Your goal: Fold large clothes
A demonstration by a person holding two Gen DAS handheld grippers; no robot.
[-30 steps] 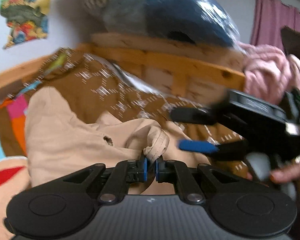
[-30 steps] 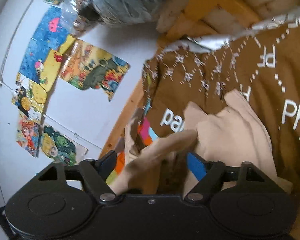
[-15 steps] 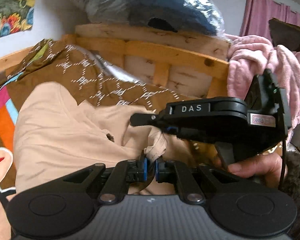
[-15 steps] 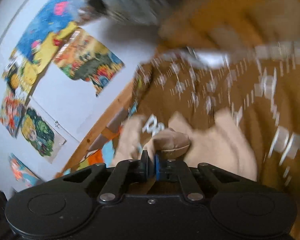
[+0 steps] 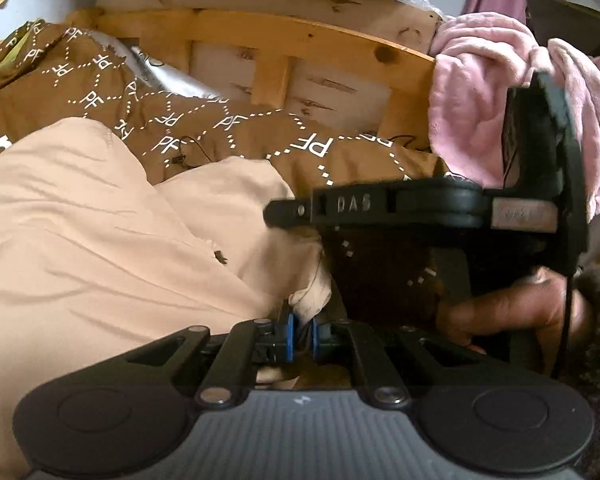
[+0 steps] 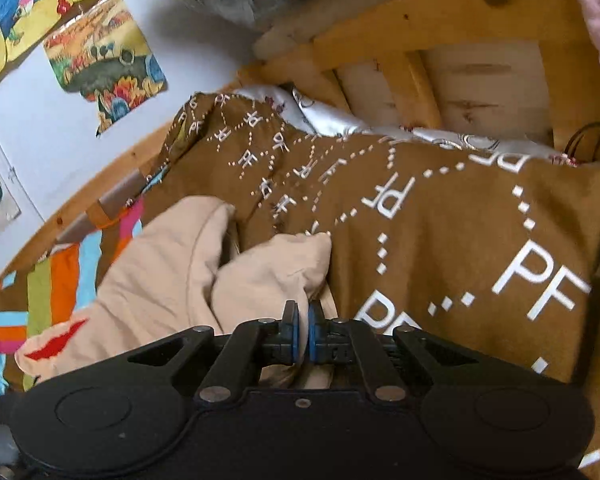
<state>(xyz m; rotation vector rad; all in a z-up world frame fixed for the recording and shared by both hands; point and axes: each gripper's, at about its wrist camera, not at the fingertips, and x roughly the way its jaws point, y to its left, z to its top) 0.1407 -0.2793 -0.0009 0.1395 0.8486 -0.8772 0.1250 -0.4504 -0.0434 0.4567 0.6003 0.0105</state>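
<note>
- Can't really say what kind of garment the beige garment (image 5: 80, 240) is, it's bunched up and runs off the left and bottom edges of the left wrist view.
- The tips of the right gripper (image 5: 284, 214) are hard to read from the left camera, since its black body is side-on and blocks them.
- The hand (image 5: 512, 312) holding that gripper is half hidden behind the handle; only some fingers and a fuzzy dark sleeve (image 5: 596, 320) show.
- Left gripper (image 5: 302, 330): blue pads pinched together on a crumpled beige edge, so it's clamped on the cloth.
- Right gripper from its own camera (image 6: 303, 330): pads almost touching with beige fabric squeezed between them.
- The two grippers sit close together, right one just ahead and to the right of the left.
- The garment lies on a brown PF-print blanket (image 6: 460, 240) on a bed with a wooden frame (image 5: 260, 40), and a pink fluffy blanket (image 5: 480, 100) hangs over the rail.
</note>
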